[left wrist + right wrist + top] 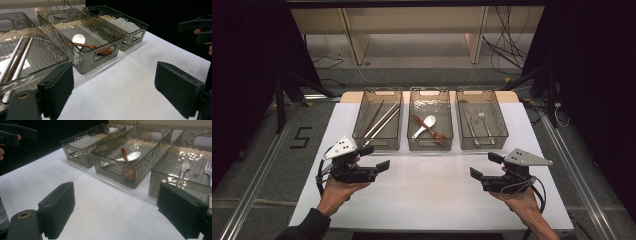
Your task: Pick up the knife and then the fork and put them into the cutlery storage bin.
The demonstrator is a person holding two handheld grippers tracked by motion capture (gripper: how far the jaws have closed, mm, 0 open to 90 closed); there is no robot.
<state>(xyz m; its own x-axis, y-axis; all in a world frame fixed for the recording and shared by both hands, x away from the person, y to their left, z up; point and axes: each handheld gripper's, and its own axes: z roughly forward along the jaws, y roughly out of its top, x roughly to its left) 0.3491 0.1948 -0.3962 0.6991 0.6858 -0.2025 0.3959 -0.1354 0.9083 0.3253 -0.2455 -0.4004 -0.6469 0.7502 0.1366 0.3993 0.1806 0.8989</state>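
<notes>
My left gripper point(375, 159) and my right gripper point(484, 166) hover low over the white table point(427, 190), near its front edge, one at each side and well apart, each held in one of my hands. Both have their jaws spread wide with nothing between them; the gripper views show bare tabletop in the gaps. The jaws of each point inward, toward the middle of the table.

Behind them, three clear bins stand side by side in a row. The left bin point(362, 131) holds chopsticks point(382, 121), two white and one brown, lying lengthwise. The middle bin point(430, 95) holds a white spoon point(426, 125) and a brown spoon point(428, 127), crossed over each other. The right bin point(502, 131) holds a knife point(470, 126) and a fork point(486, 126), lying side by side.

My left gripper is just in front of the left bin; my right gripper is in front of the right bin, a little farther off
</notes>
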